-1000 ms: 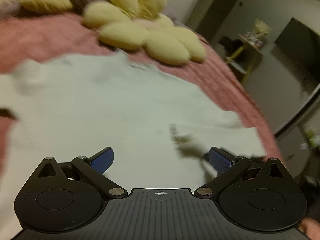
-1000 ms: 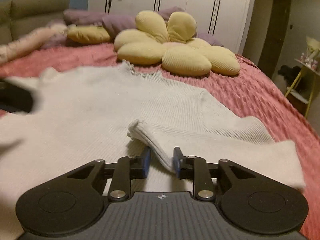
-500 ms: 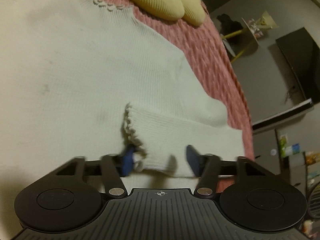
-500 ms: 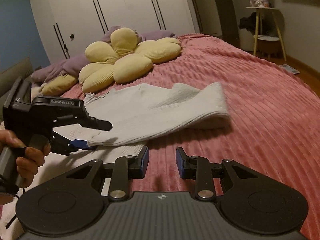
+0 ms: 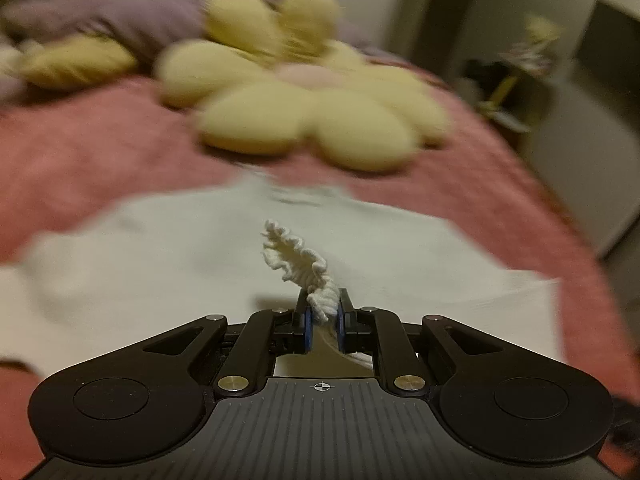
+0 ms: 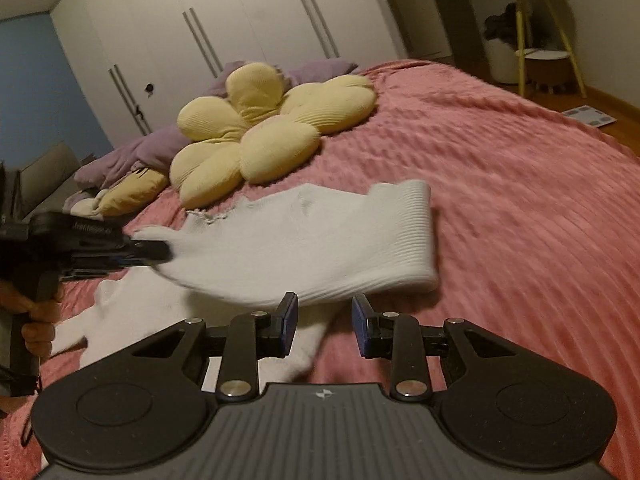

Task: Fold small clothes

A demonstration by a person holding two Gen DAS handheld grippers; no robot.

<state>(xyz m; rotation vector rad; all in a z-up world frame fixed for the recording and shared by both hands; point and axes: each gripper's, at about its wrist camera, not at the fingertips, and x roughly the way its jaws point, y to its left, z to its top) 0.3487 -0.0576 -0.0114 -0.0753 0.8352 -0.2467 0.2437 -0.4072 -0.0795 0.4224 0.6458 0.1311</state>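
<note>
A white ribbed sweater (image 5: 160,272) lies spread on the pink bedspread (image 5: 100,152). My left gripper (image 5: 322,312) is shut on the frilled cuff (image 5: 296,256) of one sleeve, which sticks up from between the blue pads. In the right wrist view that same left gripper (image 6: 148,252), held by a hand (image 6: 36,312), pulls the sleeve across the folded sweater (image 6: 320,240). My right gripper (image 6: 324,320) hovers just in front of the sweater's near edge. It is open, with nothing between its fingers.
A yellow flower-shaped cushion (image 6: 260,132) and purple pillows (image 6: 160,148) lie at the head of the bed. Bare pink bedspread (image 6: 520,200) stretches to the right of the sweater. A small side table with yellow legs (image 6: 536,40) stands beyond the bed.
My left gripper went from wide open to shut on the frilled cuff and lifted it. My right gripper let go of the sleeve, backed off to the right and rolled.
</note>
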